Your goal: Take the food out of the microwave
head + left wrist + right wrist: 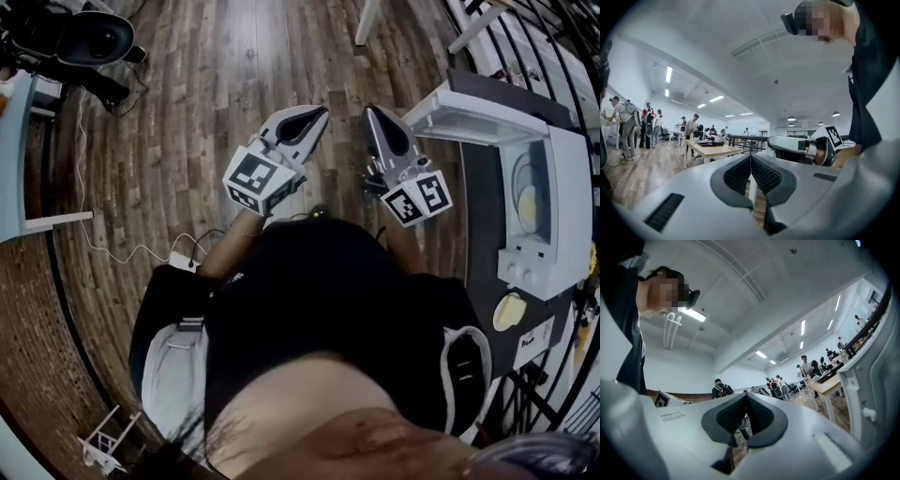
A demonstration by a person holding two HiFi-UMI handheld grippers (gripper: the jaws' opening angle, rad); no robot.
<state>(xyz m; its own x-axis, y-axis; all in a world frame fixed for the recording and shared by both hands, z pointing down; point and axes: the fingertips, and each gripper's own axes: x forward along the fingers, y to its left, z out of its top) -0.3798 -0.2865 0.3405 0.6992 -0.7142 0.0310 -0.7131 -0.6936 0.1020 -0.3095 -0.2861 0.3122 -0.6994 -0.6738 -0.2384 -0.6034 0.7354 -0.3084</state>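
At the far right, on a dark table (478, 244), the white box-shaped microwave (562, 187) stands w/ its white door (469, 117) swung open. The pale-yellow round food (528, 202) sits inside it. Left of it, over the brown wood-plank floor (187, 112), the grey left gripper (317, 114) and grey right gripper (373, 114) are held side by side, apart, the right one just beside the door. Both have jaws pressed together, nothing btwn them.
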